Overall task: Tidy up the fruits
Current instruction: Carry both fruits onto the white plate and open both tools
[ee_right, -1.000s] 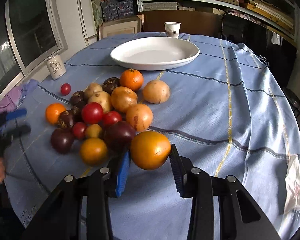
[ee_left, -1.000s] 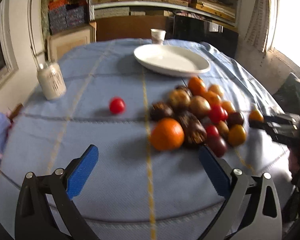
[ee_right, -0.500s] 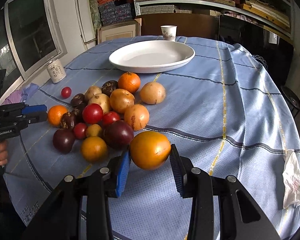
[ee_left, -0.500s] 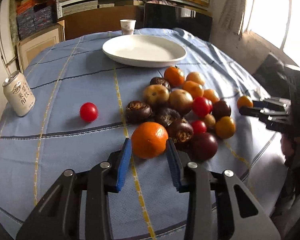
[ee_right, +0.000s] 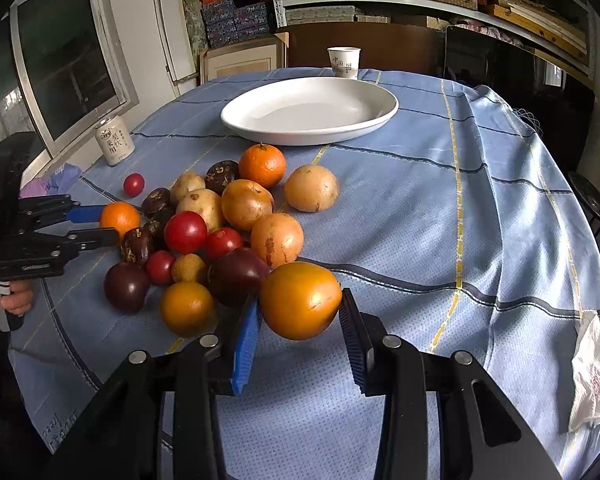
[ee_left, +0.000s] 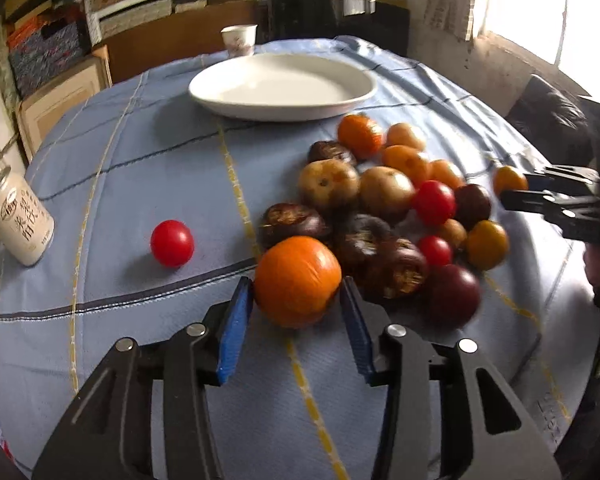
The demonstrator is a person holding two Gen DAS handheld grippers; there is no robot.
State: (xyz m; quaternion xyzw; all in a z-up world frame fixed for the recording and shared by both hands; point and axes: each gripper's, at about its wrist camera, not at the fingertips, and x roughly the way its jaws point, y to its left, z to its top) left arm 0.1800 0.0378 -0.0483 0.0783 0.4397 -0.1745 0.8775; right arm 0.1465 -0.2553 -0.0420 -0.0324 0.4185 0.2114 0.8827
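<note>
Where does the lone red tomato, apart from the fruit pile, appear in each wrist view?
Left wrist: lone red tomato at left-centre, between can and pile.
Right wrist: lone red tomato at upper left, below the can.
Shared landmark: white plate.

Woven matt blue cloth (ee_right: 480, 216) over the table; glossy white glazed plate (ee_right: 384, 118). Smooth, shiny skin on the orange fruit (ee_right: 300, 300), rough wrinkled skin on the dark fruit (ee_left: 396, 270). Matt black plastic claw (ee_right: 298, 338) with ribbed blue pads (ee_right: 246, 346).

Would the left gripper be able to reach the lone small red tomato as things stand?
Probably not yet: the left gripper is shut on a large orange fruit. The lone small red tomato itself sits unobstructed.
</note>
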